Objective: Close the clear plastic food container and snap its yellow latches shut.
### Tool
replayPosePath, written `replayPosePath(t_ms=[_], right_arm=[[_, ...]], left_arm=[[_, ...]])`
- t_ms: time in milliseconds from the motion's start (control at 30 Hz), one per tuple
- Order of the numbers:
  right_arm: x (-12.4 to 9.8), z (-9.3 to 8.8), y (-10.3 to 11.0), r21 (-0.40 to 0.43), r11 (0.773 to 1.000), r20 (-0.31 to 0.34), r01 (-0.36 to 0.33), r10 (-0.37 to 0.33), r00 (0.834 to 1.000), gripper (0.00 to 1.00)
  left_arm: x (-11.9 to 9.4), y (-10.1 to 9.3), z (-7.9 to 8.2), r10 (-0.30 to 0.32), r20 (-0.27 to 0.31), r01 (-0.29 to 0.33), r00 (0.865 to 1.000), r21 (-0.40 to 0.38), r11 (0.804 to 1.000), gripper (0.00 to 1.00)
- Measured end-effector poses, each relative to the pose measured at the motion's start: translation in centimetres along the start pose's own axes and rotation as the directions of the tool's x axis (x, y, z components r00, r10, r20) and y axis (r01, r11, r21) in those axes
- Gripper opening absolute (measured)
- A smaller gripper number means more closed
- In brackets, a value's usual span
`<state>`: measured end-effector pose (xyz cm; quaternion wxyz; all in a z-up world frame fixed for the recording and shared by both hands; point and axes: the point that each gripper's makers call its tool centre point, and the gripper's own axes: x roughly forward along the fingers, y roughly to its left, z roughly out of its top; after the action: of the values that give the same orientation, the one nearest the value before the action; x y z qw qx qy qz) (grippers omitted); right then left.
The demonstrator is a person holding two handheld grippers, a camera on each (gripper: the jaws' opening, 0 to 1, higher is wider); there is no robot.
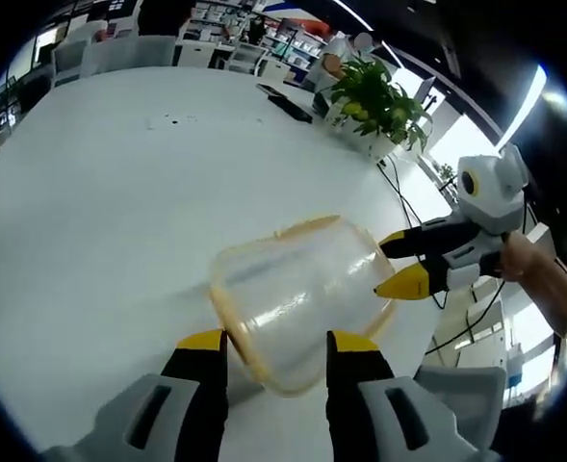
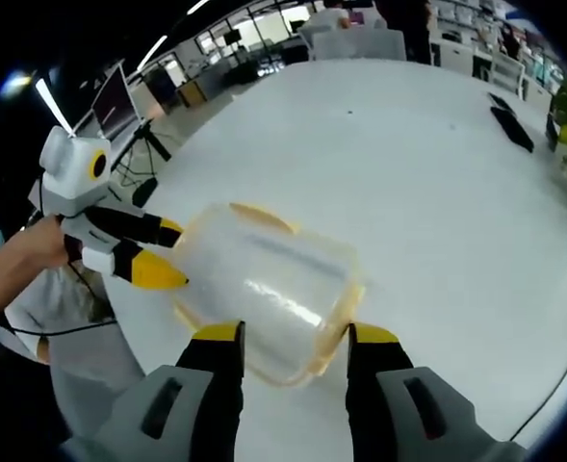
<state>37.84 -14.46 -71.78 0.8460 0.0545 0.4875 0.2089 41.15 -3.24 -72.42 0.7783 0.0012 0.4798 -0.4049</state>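
Note:
A clear plastic container [image 1: 297, 294] with a yellowish rim and a yellow latch [image 1: 307, 227] lies on the round white table [image 1: 119, 212]. It looks tipped over; I cannot tell how its lid stands. My left gripper [image 1: 276, 342] is open, its yellow-tipped jaws astride the container's near end. The right gripper [image 1: 397, 264] comes in from the right, open, with its tips at the container's far side. In the right gripper view the container [image 2: 264, 284] sits between my open right gripper [image 2: 295, 334] jaws, and the left gripper [image 2: 172, 254] points at its left end.
A potted plant [image 1: 379, 96] and black flat items [image 1: 288, 104] stand at the table's far edge. Cables [image 1: 408, 197] hang off the table near the right gripper. A hand [image 2: 18, 260] holds the left gripper. A monitor [image 2: 115, 96] stands beyond the table edge.

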Motion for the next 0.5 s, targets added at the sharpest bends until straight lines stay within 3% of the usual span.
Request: replayPosePath(t_ms=[500], right_arm=[[1.0,-0.1,2.2,-0.014,1.000,-0.008,-0.009,0.009,1.000,0.39]], left_arm=[[-2.1,1.1,-1.8,0.008,-0.018,-0.008,1.000,-0.010,1.000,0.33]])
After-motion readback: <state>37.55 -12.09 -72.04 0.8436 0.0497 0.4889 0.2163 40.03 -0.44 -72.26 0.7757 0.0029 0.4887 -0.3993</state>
